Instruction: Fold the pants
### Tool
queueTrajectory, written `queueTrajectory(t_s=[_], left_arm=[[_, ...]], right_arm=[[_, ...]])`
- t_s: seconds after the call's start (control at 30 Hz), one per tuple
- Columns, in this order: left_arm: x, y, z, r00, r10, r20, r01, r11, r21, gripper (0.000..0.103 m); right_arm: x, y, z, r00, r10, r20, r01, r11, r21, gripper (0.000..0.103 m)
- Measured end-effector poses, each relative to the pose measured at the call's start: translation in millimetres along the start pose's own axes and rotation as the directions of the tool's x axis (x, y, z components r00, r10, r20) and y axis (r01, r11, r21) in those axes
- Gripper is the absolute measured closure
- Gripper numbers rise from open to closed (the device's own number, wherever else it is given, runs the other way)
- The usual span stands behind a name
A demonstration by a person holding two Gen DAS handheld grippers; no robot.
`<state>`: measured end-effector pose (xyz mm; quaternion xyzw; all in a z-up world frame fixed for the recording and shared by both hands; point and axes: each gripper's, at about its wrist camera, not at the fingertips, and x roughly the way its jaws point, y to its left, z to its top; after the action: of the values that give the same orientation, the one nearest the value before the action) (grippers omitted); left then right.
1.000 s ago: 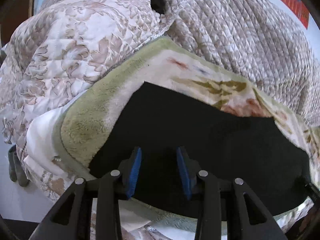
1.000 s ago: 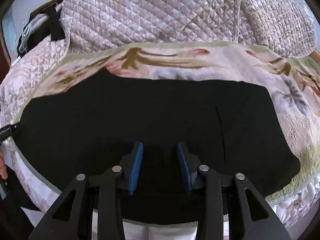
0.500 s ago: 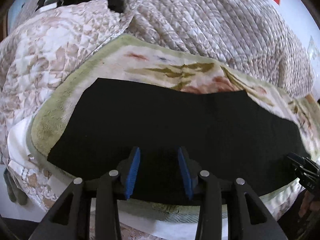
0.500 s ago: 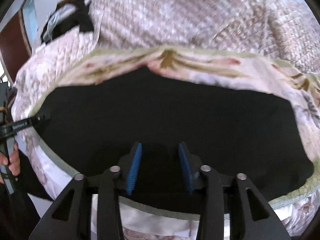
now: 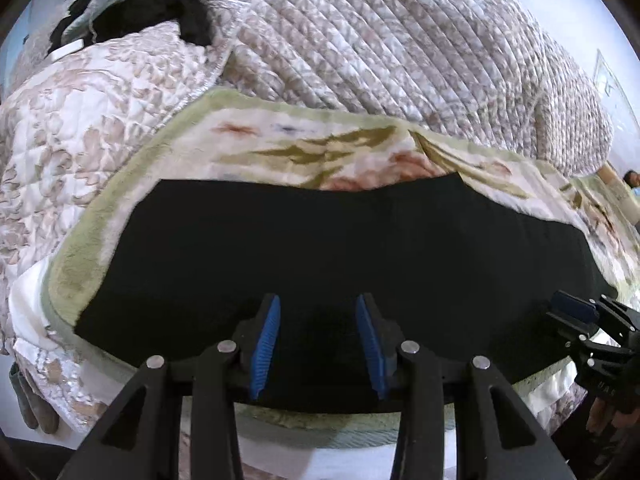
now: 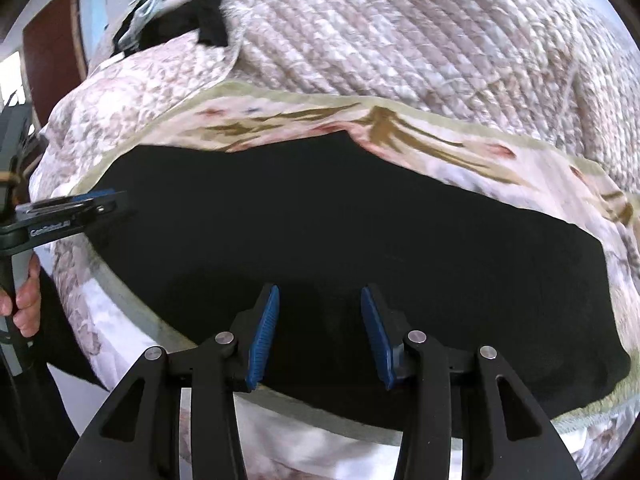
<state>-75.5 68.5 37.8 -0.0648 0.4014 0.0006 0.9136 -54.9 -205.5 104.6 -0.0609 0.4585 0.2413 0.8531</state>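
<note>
- The black pants (image 5: pixel 340 248) are lying flat as one long dark strip across the floral fleece blanket (image 5: pixel 320 148), along the near edge of the bed.
- The left gripper (image 5: pixel 318 340) is hovering over the near hem with its blue pads apart; nothing is lying between them.
- The right gripper (image 6: pixel 318 332) is also standing open above the cloth, with no fabric pinched.
- Judgement: the step in hand looks like lining up for the next fold. Each gripper should be taking one end of the near edge, pinching all layers together, then lifting level so the strip is not skewing.
- The quilted bedspread (image 5: pixel 400 60) is bunching behind the blanket; the soft surface may be dragging on the cloth.
- A heap of dark clothes (image 5: pixel 140 12) is sitting at the far left of the bed.
- A pale wall is showing beyond.
</note>
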Motion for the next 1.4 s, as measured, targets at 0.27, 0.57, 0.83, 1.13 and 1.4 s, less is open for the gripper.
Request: queueTrajectory(t_s=[0.27,0.57,0.83,1.13,1.4], left_arm=[[3.2,-2.6,-6.6,1.000,0.007,-0.007,-0.007,1.000,0.027,0.060],[4.6,2.2,-3.9,1.000,0.013,-0.009,-0.013,1.000,0.021,0.059],[7.8,40.0,12.3,0.997,0.082,-0.008,-0.083,0.995,-0.063,0.054],[17.6,91.7,37.7,0.993,0.115,-0.038,-0.119,0.978,-0.169,0.048],[6.8,115.0,35.0,0.991,0.131,-0.032,-0.135,0.966,-0.221,0.043]], right_arm=[[4.4,4.1,-4.3,1.000,0.005,-0.004,-0.006,1.000,-0.029,0.058],[3.3,-0.5,-4.5,1.000,0.004,-0.009,-0.004,1.000,0.013,0.058],[0.8,-20.3,-3.8,1.000,-0.030,-0.009,0.031,0.996,0.088,0.058],[2.1,-26.1,-0.5,1.000,-0.021,-0.013,0.022,0.993,0.114,0.058],[0.0,-29.0,8.4,1.000,-0.015,0.005,0.014,0.992,0.122,0.058]])
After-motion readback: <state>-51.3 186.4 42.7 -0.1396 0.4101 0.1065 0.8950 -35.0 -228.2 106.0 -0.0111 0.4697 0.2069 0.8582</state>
